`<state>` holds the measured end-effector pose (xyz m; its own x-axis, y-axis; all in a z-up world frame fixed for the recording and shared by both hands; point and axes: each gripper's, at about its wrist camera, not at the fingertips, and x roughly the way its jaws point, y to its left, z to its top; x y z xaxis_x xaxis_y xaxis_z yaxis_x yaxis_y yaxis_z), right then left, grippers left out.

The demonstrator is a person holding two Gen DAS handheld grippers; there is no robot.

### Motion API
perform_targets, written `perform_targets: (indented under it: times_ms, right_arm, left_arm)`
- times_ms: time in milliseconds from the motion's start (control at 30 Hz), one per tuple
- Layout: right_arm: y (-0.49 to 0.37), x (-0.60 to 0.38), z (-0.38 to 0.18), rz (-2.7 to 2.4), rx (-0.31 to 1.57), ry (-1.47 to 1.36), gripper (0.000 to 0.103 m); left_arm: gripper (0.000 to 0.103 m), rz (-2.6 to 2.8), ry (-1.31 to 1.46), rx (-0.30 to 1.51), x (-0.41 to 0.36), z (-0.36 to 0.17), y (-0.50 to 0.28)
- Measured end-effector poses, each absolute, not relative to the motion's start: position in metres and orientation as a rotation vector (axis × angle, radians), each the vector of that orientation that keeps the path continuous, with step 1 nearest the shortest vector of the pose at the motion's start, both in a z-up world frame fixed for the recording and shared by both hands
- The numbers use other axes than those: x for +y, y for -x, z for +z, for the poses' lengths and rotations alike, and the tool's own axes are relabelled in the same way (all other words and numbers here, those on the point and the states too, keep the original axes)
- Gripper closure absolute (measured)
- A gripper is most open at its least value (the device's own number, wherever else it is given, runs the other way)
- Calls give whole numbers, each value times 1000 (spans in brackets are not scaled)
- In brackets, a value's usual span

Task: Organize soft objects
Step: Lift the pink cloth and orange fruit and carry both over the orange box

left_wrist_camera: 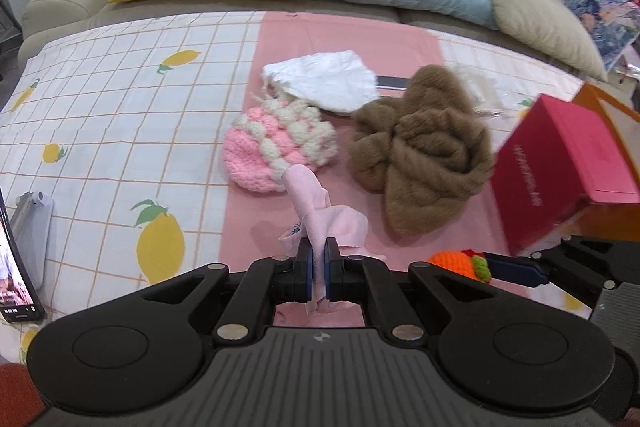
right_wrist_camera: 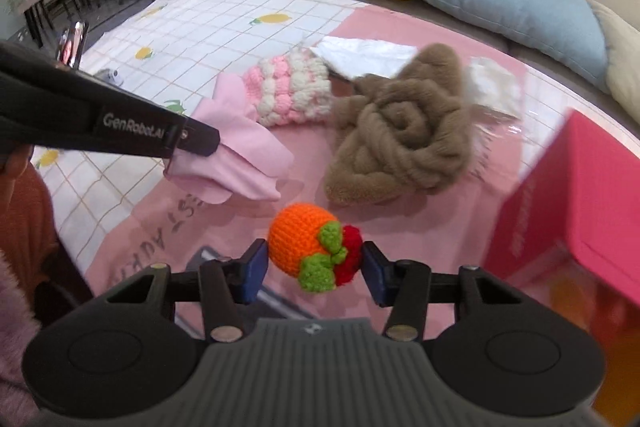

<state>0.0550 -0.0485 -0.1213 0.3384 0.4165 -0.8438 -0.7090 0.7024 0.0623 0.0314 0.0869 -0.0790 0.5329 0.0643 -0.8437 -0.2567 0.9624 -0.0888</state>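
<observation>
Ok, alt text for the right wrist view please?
Right tongs hold a crochet orange above a pink cloth-covered surface. Left tongs at left pinch a pink cloth; a brown scarf lies behind.

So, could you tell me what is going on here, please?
A person is sorting soft things on a bed with two handheld tongs. The left tongs are shut on a pink cloth, lifted off the sheet. The right tongs grip a crocheted orange toy. The knitted hat and brown scarf lie untouched beside a red box.
</observation>
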Motion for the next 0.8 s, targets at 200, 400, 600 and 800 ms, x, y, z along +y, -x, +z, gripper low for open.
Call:
perform_targets:
  times_ms: [200, 400, 600, 800]
  right_arm:
    - [-46, -88, -97, 661, 991, 280, 53]
    - [-38, -122, -75, 582, 974, 225, 53]
    - [-32, -158, -56, 497, 952, 156, 53]
    - [-30, -188, -34, 439, 896, 128, 53]
  left_arm:
    - [98, 116, 201, 955, 63, -55, -23]
    - [98, 48, 181, 934, 41, -36, -17]
    - [97, -57, 145, 886, 14, -13, -16]
    - [97, -180, 139, 842, -15, 7, -22]
